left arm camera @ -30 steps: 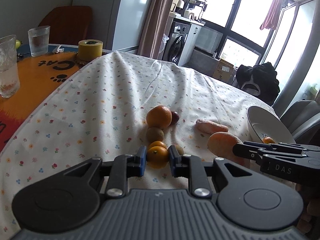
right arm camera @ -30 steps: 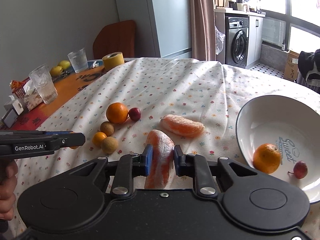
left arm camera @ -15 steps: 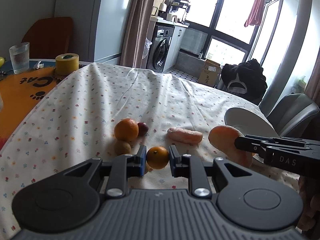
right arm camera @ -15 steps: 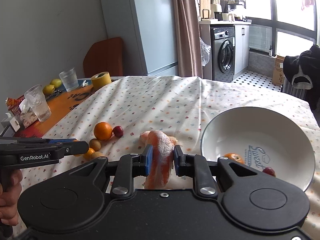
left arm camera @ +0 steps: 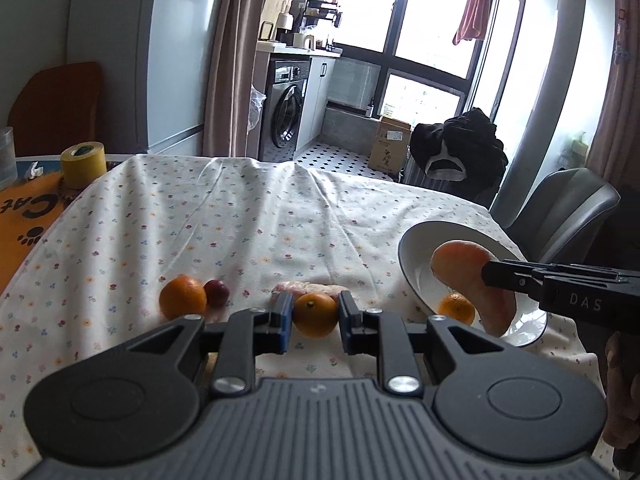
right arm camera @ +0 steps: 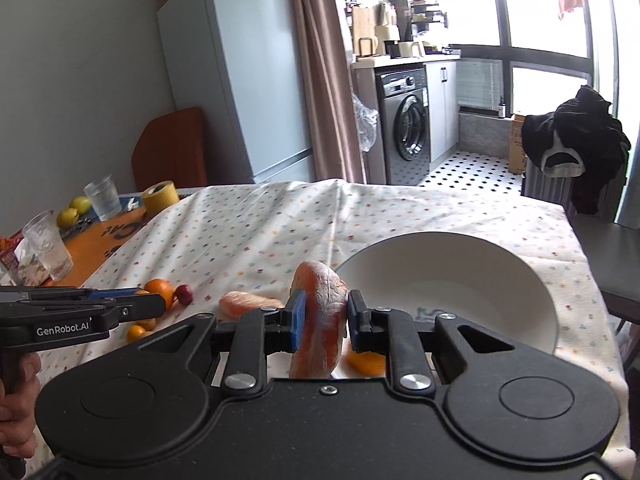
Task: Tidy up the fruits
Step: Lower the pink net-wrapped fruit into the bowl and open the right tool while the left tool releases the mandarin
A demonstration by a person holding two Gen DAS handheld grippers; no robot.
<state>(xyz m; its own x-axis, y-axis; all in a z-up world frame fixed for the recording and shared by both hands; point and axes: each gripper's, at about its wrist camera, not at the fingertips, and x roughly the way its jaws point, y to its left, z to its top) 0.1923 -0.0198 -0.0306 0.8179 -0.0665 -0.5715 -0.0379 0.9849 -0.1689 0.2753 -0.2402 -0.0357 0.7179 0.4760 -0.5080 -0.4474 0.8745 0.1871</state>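
My left gripper (left arm camera: 315, 316) is shut on a small orange (left arm camera: 315, 314), held above the flowered tablecloth. My right gripper (right arm camera: 322, 322) is shut on a large peeled citrus segment (right arm camera: 320, 320), which hangs over the near rim of the white bowl (right arm camera: 460, 256). In the left wrist view that segment (left arm camera: 468, 276) hangs over the bowl (left arm camera: 412, 248), where an orange (left arm camera: 456, 309) lies. A big orange (left arm camera: 183, 297), a dark red plum (left arm camera: 216, 293) and a second peeled segment (left arm camera: 308, 288) lie on the cloth.
At the far left on an orange mat stand a yellow tape roll (left arm camera: 83, 159), drinking glasses (right arm camera: 102, 198) and lemons (right arm camera: 74, 210). A grey chair (left arm camera: 556, 208) stands beyond the bowl. Small oranges (right arm camera: 138, 330) lie under the left gripper.
Both grippers have risen and moved right with their fruit. The peeled segment went from above the cloth to over the bowl. The small orange left the fruit cluster.
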